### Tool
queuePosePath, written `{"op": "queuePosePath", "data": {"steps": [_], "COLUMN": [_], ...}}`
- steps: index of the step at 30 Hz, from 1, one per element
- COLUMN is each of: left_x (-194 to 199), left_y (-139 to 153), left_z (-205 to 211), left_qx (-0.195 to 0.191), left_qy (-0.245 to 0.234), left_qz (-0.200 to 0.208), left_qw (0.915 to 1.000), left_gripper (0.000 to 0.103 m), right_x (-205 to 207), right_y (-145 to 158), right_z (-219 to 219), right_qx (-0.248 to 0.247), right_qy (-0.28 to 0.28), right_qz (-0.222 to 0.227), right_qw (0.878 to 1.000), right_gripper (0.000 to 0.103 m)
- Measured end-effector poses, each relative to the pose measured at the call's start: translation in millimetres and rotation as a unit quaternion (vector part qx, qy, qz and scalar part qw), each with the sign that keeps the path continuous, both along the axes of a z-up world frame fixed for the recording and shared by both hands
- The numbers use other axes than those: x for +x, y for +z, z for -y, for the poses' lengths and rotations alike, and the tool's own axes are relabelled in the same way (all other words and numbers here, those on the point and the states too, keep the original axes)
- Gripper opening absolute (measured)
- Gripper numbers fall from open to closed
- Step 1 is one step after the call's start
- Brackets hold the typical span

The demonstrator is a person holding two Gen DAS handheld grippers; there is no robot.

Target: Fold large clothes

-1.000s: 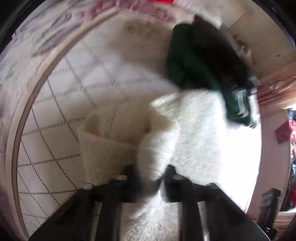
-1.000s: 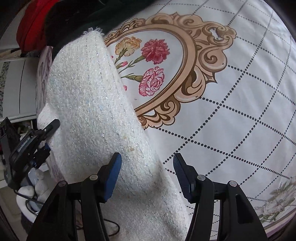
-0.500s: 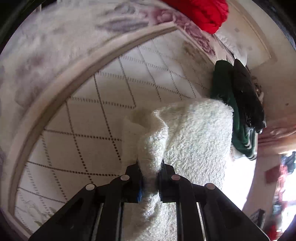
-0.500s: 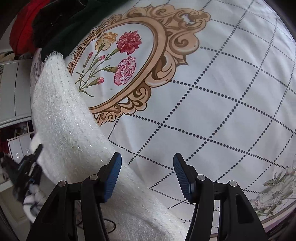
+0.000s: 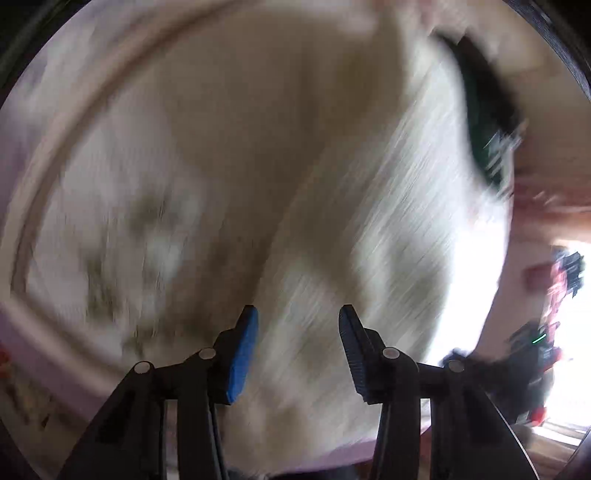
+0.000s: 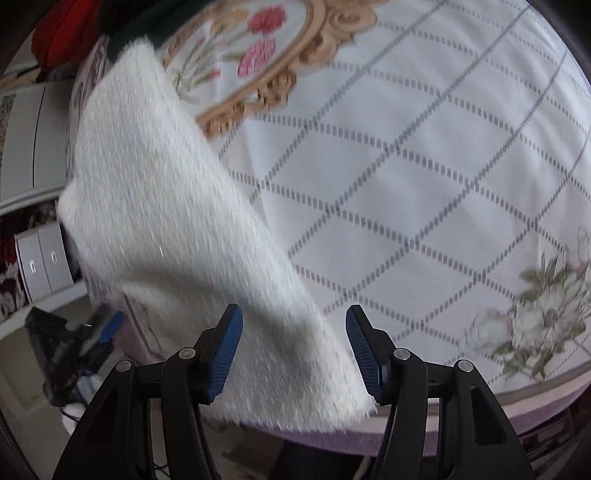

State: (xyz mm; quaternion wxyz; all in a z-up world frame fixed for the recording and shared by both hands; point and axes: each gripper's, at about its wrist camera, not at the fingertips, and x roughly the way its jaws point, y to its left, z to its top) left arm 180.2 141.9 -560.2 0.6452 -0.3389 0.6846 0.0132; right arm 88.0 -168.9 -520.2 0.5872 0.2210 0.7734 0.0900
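A fuzzy white garment (image 6: 166, 206) lies folded as a long strip along the bed's near left edge. My right gripper (image 6: 294, 343) is open, its blue pads either side of the garment's near end, above it. In the blurred left wrist view the same white garment (image 5: 369, 236) fills the middle and right. My left gripper (image 5: 298, 343) is open over it and holds nothing.
The bed cover (image 6: 424, 147) is white with a dotted diamond grid, a gold frame and flowers. Red clothing (image 6: 62, 33) and dark green clothing (image 5: 484, 122) lie at the far end. White drawers (image 6: 40, 262) stand at the left, beside the bed.
My left gripper has let go of the white garment and opened; its view swings fast and blurs. The garment has dropped flatter on the bed. My right gripper stays open.
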Motion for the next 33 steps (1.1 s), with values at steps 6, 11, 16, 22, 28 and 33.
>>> {"op": "queuePosePath", "data": {"steps": [6, 11, 16, 22, 28, 33], "left_x": [-54, -78, -101, -88, -83, -83], "left_y": [14, 49, -1, -6, -9, -26], "left_z": [33, 42, 29, 23, 28, 23], "left_qx": [0.05, 0.022, 0.043, 0.043, 0.054, 0.047], "left_qy": [0.026, 0.07, 0.099, 0.096, 0.088, 0.103], "left_qz": [0.043, 0.074, 0.015, 0.01, 0.014, 0.014], "left_qw": [0.9975, 0.9945, 0.9941, 0.9944, 0.9945, 0.9934], "left_gripper": [0.004, 0.004, 0.005, 0.005, 0.008, 0.01], "right_x": [-42, -56, -64, -60, 1, 55], "right_y": [-20, -29, -24, 0, 49, 52], "right_z": [-11, -12, -5, -7, -88, -204], "right_qx": [-0.012, -0.018, -0.031, -0.041, 0.015, 0.029], "right_qy": [0.043, 0.046, 0.053, 0.062, 0.112, 0.199], "right_qz": [-0.035, -0.04, -0.035, -0.016, 0.105, 0.182], "right_qw": [0.998, 0.998, 0.998, 0.997, 0.988, 0.963], "right_gripper": [0.06, 0.06, 0.06, 0.06, 0.032, 0.012]}}
